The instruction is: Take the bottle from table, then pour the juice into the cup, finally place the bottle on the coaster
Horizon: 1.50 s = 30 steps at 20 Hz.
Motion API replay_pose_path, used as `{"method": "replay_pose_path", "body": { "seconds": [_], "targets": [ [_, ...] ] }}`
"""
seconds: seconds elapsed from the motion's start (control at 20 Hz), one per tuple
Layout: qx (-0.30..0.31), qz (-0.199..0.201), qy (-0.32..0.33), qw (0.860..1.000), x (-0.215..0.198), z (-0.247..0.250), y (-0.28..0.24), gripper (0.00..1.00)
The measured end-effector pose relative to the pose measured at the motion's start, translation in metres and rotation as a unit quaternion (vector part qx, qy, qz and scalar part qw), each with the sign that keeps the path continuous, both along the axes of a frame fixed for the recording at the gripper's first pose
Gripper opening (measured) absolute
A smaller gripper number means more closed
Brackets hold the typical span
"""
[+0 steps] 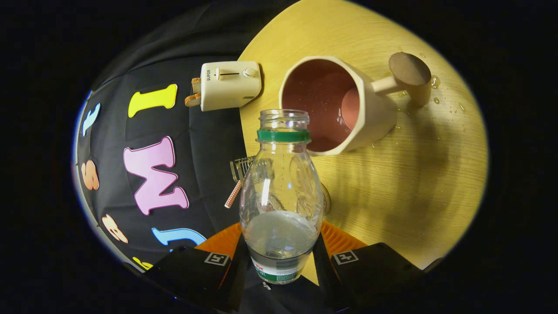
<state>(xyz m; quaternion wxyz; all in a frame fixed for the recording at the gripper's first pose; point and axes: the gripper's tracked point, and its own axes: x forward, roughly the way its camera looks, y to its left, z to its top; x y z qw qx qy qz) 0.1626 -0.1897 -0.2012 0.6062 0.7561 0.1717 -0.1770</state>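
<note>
Gripper [281, 257] fingers sit clamped on the bottle [281, 196], one on each side of its lower body near the label band, so the bottle stands between them and points away toward twelve o'clock. Its cap is off and the open mouth is tipped toward the cup [333, 104], which lies just beyond the mouth at about one o'clock on the table [414, 183]; the view is rolled, so the pour looks under way. Little liquid is left, pooled low in the bottle, so I judge it light. Clear thin plastic will likely flex under a hard squeeze and feel slick where wet; droplets dot the table by the cup's handle. Holding low, at the label, seems sound. Toaster [229, 85] sits at eleven o'clock; a small tool with a checked handle [237, 183] shows behind the bottle
</note>
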Motion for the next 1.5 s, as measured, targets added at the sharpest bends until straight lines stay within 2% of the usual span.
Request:
{"method": "replay_pose_path", "body": {
  "seconds": [1.05,1.5],
  "targets": [
    [0.098,-0.041,-0.006,0.994,0.009,0.009,-0.001,0.71],
    [0.152,-0.065,-0.014,0.986,0.012,0.022,-0.009,0.71]
  ]
}}
